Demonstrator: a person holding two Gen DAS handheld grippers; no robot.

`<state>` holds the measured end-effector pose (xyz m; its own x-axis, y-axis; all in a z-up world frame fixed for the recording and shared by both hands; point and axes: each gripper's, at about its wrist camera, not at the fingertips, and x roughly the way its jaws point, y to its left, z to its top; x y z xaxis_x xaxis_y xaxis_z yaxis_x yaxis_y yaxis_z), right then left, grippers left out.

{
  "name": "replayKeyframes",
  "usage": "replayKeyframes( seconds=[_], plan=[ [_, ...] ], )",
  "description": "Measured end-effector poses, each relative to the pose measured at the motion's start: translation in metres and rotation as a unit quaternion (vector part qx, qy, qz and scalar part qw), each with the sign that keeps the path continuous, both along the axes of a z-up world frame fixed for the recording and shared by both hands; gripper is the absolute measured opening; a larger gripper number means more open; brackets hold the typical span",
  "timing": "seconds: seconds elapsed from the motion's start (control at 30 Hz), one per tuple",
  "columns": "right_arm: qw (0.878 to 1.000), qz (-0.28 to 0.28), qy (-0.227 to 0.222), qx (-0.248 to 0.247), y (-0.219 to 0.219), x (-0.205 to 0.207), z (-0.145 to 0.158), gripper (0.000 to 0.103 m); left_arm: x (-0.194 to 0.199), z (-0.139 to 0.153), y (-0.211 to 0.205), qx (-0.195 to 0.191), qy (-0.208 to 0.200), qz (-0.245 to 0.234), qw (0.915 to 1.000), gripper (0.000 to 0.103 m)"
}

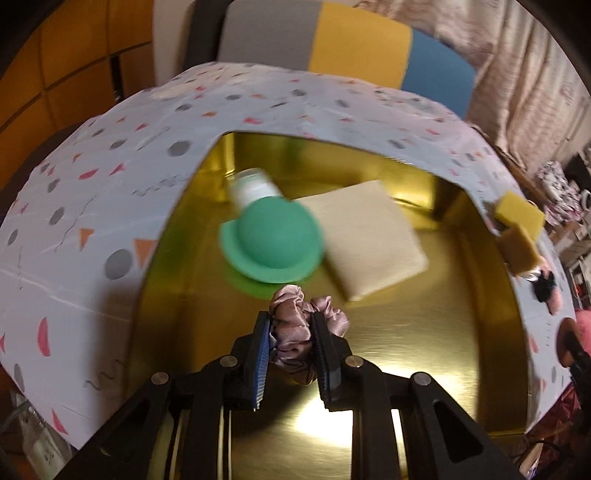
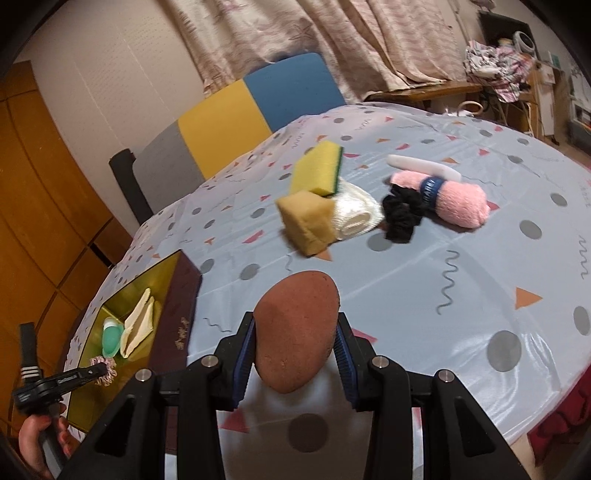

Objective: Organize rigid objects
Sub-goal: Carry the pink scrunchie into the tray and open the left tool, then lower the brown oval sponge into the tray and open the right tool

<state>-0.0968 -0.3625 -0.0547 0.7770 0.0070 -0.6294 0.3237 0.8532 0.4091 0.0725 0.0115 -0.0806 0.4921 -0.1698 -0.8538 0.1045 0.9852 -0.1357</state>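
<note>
Wall [image 2: 110, 81]: plain pale, seen upper left
Curtains [image 2: 314, 33]: patterned pink-beige, hung along the top
Chair [image 2: 236, 114]: grey, yellow, blue panels
Cabinet [image 2: 40, 206]: orange-brown wood, left

Brown stone [image 2: 297, 328], pink scrunchie [image 1: 303, 328] over gold box [image 1: 424, 325]

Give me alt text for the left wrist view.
The left gripper holds a mauve satin scrunchie above a gold-lined box. Inside lie a green-capped bottle and a beige pad; two yellow sponges sit on the patterned tablecloth beyond.
</note>
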Motion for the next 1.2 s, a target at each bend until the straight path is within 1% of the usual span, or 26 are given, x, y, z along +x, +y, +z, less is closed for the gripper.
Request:
replayKeyframes(
  seconds=[0.07,0.13,0.27,0.33,0.43,0.47,0.57,0.63,0.7,0.77,0.93,1.07,1.2],
  plan=[
    [1.000,0.007,-0.003,-0.005,0.007,0.003,0.005,0.041,0.002,-0.001,0.007,0.006,-0.002,0.009,0.9999,0.031],
    [1.000,0.014,-0.007,-0.009,0.014,0.007,0.011,0.041,0.001,-0.001,0.009,-0.003,-0.005,0.007,1.0000,0.034],
    [0.999,0.031,-0.012,-0.014,0.030,0.013,0.020,0.041,-0.008,0.003,0.010,-0.005,-0.015,0.002,0.9999,0.042],
    [0.999,0.041,-0.013,-0.018,0.039,0.018,0.024,0.041,-0.012,0.006,0.011,-0.007,-0.023,0.005,0.9997,0.042],
    [0.998,0.062,-0.016,-0.023,0.054,0.025,0.029,0.041,-0.017,0.011,0.020,-0.026,-0.032,0.011,0.9991,0.042],
    [0.997,0.070,-0.016,-0.025,0.059,0.028,0.031,0.041,-0.019,0.013,0.024,-0.035,-0.037,0.014,0.9986,0.042],
    [0.995,0.097,-0.017,-0.033,0.075,0.040,0.037,0.041,-0.027,0.019,0.035,-0.079,-0.056,0.010,0.9953,0.042],
    [0.993,0.115,-0.018,-0.035,0.088,0.050,0.041,0.041,-0.032,0.021,0.039,-0.093,-0.062,0.008,0.9937,0.042],
    [0.991,0.134,-0.017,-0.023,0.099,0.064,0.045,0.041,-0.036,0.021,0.040,-0.094,-0.065,0.005,0.9934,0.042],
    [0.988,0.153,-0.012,-0.023,0.111,0.075,0.049,0.041,-0.039,0.022,0.038,-0.091,-0.067,0.000,0.9936,0.042],
    [0.976,0.212,0.020,-0.049,0.148,0.116,0.053,0.041,-0.049,0.025,0.031,-0.082,-0.076,-0.018,0.9936,0.042],
    [0.967,0.242,0.040,-0.069,0.171,0.144,0.046,0.041,-0.054,0.029,0.029,-0.080,-0.085,-0.031,0.9928,0.042],
    [0.958,0.267,0.068,-0.084,0.195,0.175,0.035,0.041,-0.056,0.029,0.030,-0.083,-0.084,-0.034,0.9924,0.042]
  ],
)
